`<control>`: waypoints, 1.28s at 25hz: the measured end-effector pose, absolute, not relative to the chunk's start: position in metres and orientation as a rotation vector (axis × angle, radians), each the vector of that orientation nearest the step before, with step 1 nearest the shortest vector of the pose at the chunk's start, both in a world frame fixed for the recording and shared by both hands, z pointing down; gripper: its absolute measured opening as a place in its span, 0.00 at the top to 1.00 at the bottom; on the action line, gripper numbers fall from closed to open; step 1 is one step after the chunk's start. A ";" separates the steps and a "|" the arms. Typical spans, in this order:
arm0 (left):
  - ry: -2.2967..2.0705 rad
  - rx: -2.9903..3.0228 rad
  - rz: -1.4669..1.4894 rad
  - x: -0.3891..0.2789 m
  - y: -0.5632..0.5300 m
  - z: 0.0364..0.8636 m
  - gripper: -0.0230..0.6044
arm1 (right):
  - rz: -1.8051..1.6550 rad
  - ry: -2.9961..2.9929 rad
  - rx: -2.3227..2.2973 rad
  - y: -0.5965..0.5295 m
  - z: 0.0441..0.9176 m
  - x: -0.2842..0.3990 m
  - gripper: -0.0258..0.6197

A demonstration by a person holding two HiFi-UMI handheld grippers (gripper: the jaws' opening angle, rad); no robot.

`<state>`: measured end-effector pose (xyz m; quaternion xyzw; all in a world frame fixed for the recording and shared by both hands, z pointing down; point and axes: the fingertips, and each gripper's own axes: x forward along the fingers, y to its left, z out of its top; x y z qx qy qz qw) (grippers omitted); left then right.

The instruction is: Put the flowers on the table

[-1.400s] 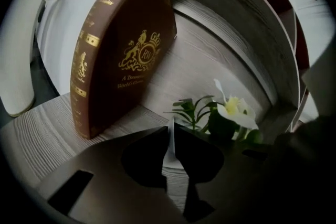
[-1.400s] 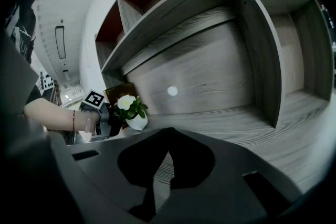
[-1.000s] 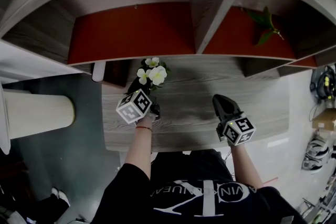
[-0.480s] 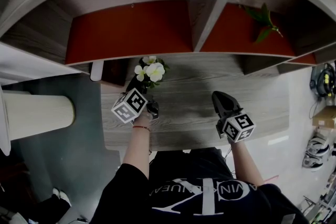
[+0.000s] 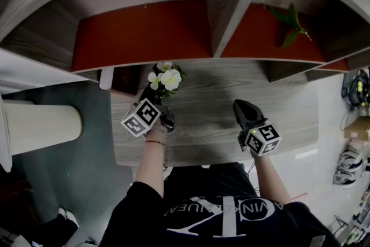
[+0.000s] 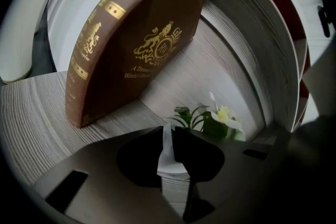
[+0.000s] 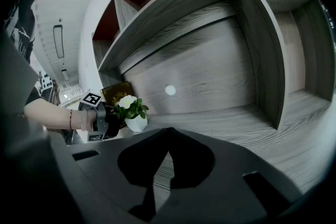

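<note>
White flowers with green leaves (image 5: pixel 166 78) stand in a small white pot (image 7: pixel 136 123) on the grey wooden table (image 5: pixel 202 124), close under the shelf unit. My left gripper (image 5: pixel 155 91) reaches the pot from the near side. In the left gripper view its jaws (image 6: pixel 168 131) stand almost together with a white sliver of the pot wall (image 6: pixel 167 152) between them, and the blossoms (image 6: pixel 223 115) show past the right jaw. My right gripper (image 5: pixel 240 106) hovers over the table's right half, shut and holding nothing (image 7: pixel 168 132).
A brown book with gold print (image 6: pixel 136 39) stands upright just left of the flowers. The shelf unit with red back panels (image 5: pixel 144 32) overhangs the table's far edge; a green plant (image 5: pixel 292 26) sits in its right bay. A pale cylinder (image 5: pixel 40 124) stands left of the table.
The left gripper and the flowers shifted slightly away and left, then held still. The right gripper has barely moved.
</note>
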<state>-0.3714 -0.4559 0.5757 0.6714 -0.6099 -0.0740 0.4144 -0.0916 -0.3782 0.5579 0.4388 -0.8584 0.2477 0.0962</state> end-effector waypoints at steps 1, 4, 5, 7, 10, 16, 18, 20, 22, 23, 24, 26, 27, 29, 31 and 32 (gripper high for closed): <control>-1.526 1.686 -0.192 -0.371 -0.456 0.576 0.88 | 0.734 -2.543 1.300 -0.378 0.558 -0.092 0.94; -1.513 1.677 -0.195 -0.370 -0.454 0.578 0.87 | 0.734 -2.541 1.299 -0.378 0.559 -0.093 0.94; -1.510 1.675 -0.193 -0.370 -0.453 0.579 0.87 | 0.736 -2.541 1.299 -0.378 0.559 -0.094 0.94; -1.504 1.675 -0.190 -0.369 -0.451 0.581 0.86 | 0.744 -2.543 1.301 -0.377 0.560 -0.095 0.94; -1.502 1.670 -0.218 -0.369 -0.449 0.578 0.86 | 0.752 -2.544 1.302 -0.375 0.560 -0.096 0.94; -1.494 1.638 -0.233 -0.370 -0.439 0.578 0.86 | 0.747 -2.547 1.297 -0.372 0.560 -0.100 0.94; -1.497 1.632 -0.241 -0.371 -0.435 0.578 0.86 | 0.742 -2.551 1.294 -0.371 0.560 -0.102 0.94; -1.502 1.630 -0.264 -0.372 -0.432 0.575 0.86 | 0.738 -2.555 1.292 -0.370 0.559 -0.103 0.94; -1.501 1.627 -0.289 -0.373 -0.429 0.571 0.86 | 0.735 -2.557 1.292 -0.369 0.559 -0.103 0.94; -1.498 1.625 -0.292 -0.373 -0.428 0.571 0.86 | 0.733 -2.559 1.292 -0.369 0.558 -0.103 0.94; -1.497 1.621 -0.287 -0.372 -0.426 0.571 0.86 | 0.730 -2.561 1.291 -0.369 0.558 -0.104 0.94; -1.496 1.614 -0.279 -0.372 -0.422 0.572 0.86 | 0.727 -2.567 1.289 -0.367 0.556 -0.104 0.94; -1.496 1.611 -0.278 -0.372 -0.420 0.572 0.86 | 0.726 -2.570 1.288 -0.366 0.556 -0.105 0.94; -1.504 1.603 -0.277 -0.373 -0.416 0.572 0.86 | 0.720 -2.573 1.286 -0.365 0.555 -0.105 0.94; -1.530 1.592 -0.256 -0.376 -0.411 0.573 0.86 | 0.713 -2.579 1.282 -0.364 0.554 -0.106 0.94; -1.549 1.588 -0.237 -0.379 -0.408 0.573 0.87 | 0.710 -2.583 1.279 -0.363 0.553 -0.107 0.94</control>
